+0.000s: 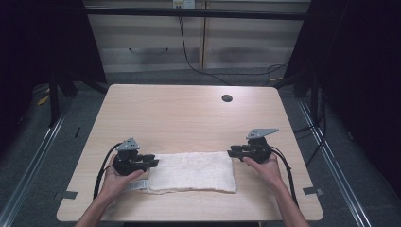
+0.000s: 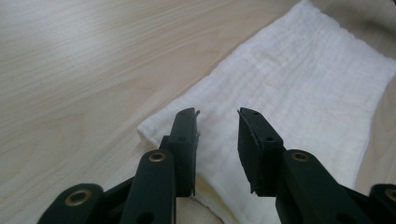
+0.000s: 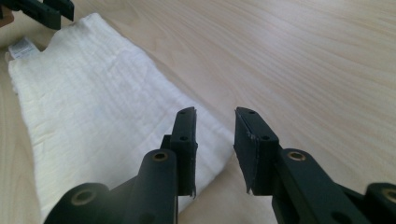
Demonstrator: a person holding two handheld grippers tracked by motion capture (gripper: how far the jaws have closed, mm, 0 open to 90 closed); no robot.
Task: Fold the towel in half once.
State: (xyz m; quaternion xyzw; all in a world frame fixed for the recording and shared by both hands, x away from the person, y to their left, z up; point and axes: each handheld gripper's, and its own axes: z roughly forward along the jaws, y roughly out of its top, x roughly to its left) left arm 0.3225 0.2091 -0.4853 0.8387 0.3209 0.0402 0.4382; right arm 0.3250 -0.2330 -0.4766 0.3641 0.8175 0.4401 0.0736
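High view, wood table (image 1: pixel 189 113) w/ white cloth (image 1: pixel 194 171), grey floor (image 1: pixel 42 156), cabinets (image 1: pixel 198 33)

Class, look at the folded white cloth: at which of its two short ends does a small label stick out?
The end by the left tool. The cloth shows a small white label poking out there; the end by the right tool is plain.
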